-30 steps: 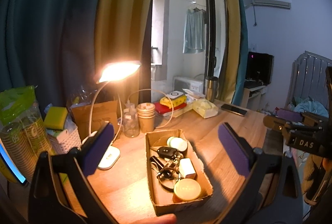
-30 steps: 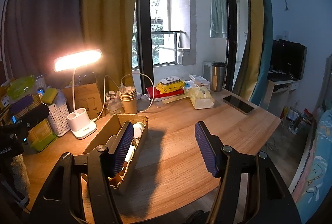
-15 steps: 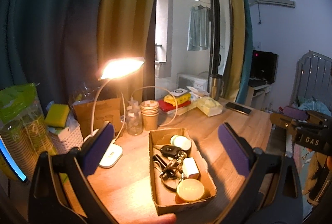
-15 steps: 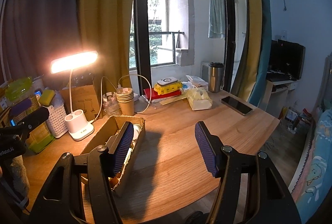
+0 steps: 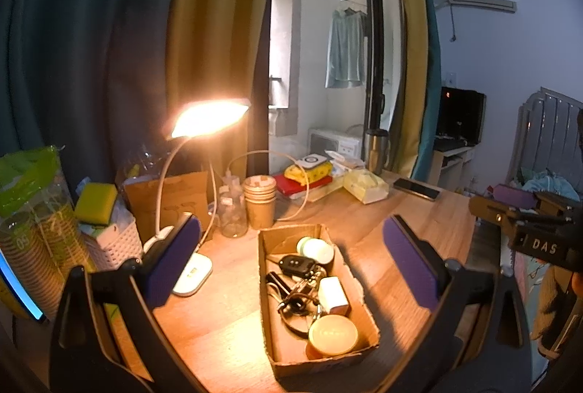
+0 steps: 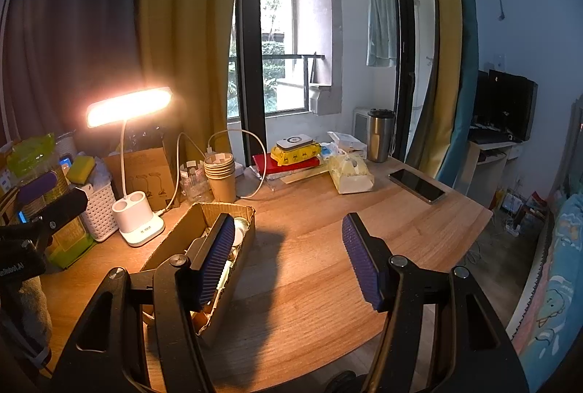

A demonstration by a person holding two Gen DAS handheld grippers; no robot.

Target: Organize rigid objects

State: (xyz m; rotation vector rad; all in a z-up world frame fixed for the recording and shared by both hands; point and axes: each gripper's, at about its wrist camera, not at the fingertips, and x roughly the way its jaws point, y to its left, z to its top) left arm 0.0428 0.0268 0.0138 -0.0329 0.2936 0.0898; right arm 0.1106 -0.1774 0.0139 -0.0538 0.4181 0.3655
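An open cardboard box lies on the wooden desk. It holds a car key fob, a bunch of keys, a white charger block, a round white jar and a round yellow tin. My left gripper is open and empty, raised above the box. My right gripper is open and empty above the desk, to the right of the box, whose contents its left finger partly hides.
A lit desk lamp on a white base stands left of the box. Behind are stacked paper cups, a white basket, books, a tissue pack, a steel mug and a phone.
Both grippers have pulled back and up slightly, so the box sits a little farther off in both views. Nothing was taken hold of; both stay open.
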